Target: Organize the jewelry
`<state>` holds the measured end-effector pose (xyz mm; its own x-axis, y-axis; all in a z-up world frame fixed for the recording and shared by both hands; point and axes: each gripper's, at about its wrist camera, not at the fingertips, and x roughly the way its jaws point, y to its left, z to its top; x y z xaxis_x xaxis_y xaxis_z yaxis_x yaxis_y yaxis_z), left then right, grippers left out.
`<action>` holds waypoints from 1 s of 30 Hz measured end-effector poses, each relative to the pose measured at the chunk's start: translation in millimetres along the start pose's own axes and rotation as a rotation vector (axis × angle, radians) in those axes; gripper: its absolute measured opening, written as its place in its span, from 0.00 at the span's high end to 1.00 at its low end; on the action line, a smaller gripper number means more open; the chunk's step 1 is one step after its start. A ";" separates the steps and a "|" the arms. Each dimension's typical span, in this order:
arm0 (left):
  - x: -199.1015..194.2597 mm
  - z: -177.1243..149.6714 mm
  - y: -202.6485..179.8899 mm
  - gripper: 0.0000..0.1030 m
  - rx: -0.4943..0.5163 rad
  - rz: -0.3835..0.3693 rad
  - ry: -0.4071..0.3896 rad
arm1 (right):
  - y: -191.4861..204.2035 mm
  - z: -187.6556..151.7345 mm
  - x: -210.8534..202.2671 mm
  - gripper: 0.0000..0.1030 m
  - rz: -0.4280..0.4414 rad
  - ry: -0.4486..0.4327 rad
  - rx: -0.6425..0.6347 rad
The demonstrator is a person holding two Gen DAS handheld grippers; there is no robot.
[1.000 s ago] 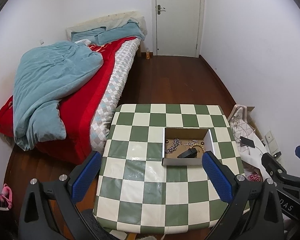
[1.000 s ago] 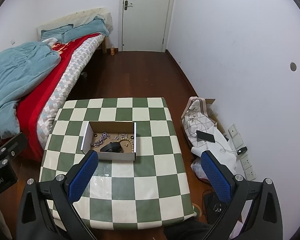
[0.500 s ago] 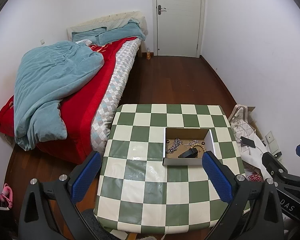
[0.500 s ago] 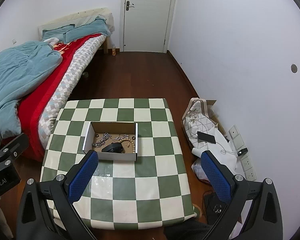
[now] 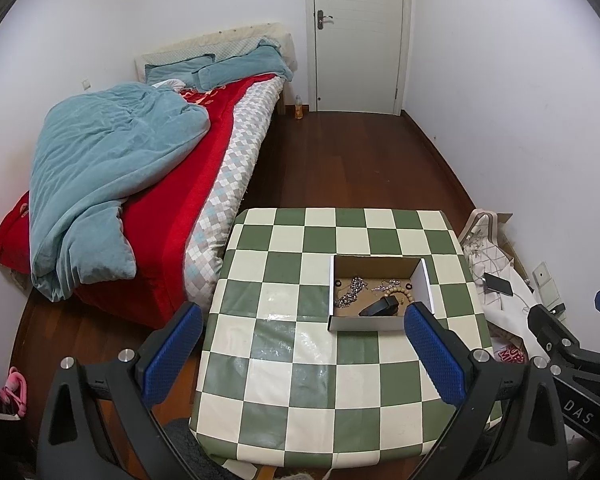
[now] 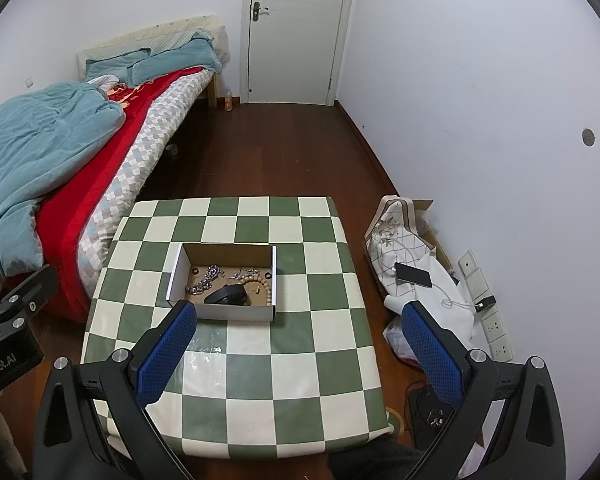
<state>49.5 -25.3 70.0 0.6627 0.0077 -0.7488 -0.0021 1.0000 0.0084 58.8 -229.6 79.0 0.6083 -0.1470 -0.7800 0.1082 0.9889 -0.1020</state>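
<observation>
A bed (image 5: 148,184) with a red cover and a rumpled teal duvet (image 5: 100,176) is seen along the left wall of a small bedroom, with a white door (image 6: 296,32) shut at the far end of the dark wooden floor (image 6: 268,152). A counter (image 6: 236,360) covered in a green-and-white checked cloth is set beside the bed. An open white cardboard box (image 6: 224,312) is placed on the counter's far half, nearer its right side in the left wrist view. Inside the box are laid a silver chain (image 6: 204,280), a bracelet of pale beads (image 6: 260,280), a black object (image 6: 226,295) whose kind cannot be told, and small dark rings (image 5: 337,283). A patterned bag (image 6: 396,240) and a phone (image 6: 413,274) on its cable are seen on the floor by the right wall.

The left tool (image 5: 300,354) is held above the counter's near edge, its blue-padded fingers (image 5: 432,356) spread wide with nothing between them. The right tool (image 6: 296,350) is held likewise, wide apart and empty, well short of the box.
</observation>
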 end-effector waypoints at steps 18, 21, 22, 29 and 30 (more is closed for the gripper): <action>1.5 -4.7 2.2 0.00 0.009 0.006 0.001 | -2.2 1.5 -2.9 0.00 0.002 -0.005 0.004; 1.4 -5.8 2.2 0.00 0.008 0.004 0.003 | -2.1 1.3 -3.0 0.00 0.002 -0.006 0.004; 1.3 -6.1 2.5 0.00 0.009 0.005 0.003 | -2.0 1.5 -3.1 0.00 0.002 -0.006 0.004; -1.8 -9.7 5.1 0.00 0.002 -0.002 -0.014 | -2.0 1.5 -3.5 0.00 0.002 -0.006 0.005; -3.2 -10.1 4.4 0.00 0.003 -0.005 -0.015 | -2.3 0.8 -3.4 0.00 0.003 -0.006 0.005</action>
<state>39.8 -21.0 65.7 0.6743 0.0030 -0.7385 0.0034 1.0000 0.0071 57.1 -231.4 82.4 0.6134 -0.1441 -0.7765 0.1103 0.9892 -0.0964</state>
